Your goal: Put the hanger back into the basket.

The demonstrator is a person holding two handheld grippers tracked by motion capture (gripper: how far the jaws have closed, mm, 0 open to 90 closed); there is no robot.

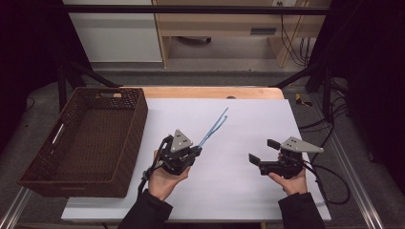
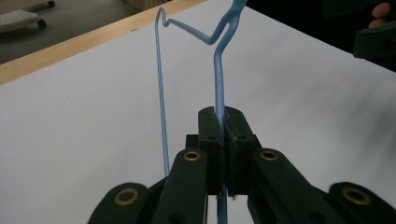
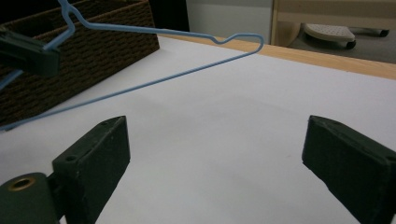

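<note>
A thin blue wire hanger (image 1: 213,127) is held above the white table cover, sticking out up and to the right from my left gripper (image 1: 197,150). In the left gripper view the black jaws are pressed together on one wire of the blue hanger (image 2: 218,79); my left gripper (image 2: 223,122) is shut on it. My right gripper (image 1: 262,151) hovers at the right of the table with its jaws wide apart and nothing between them. From the right gripper view the hanger (image 3: 154,56) hangs ahead at the upper left, apart from my right gripper (image 3: 215,154).
A dark brown woven basket (image 1: 131,138) stands at the left edge of the table, also seen as the basket (image 3: 102,32) in the right gripper view. The white cover (image 1: 248,200) spans the wooden table (image 1: 210,92). Cables trail off at the right.
</note>
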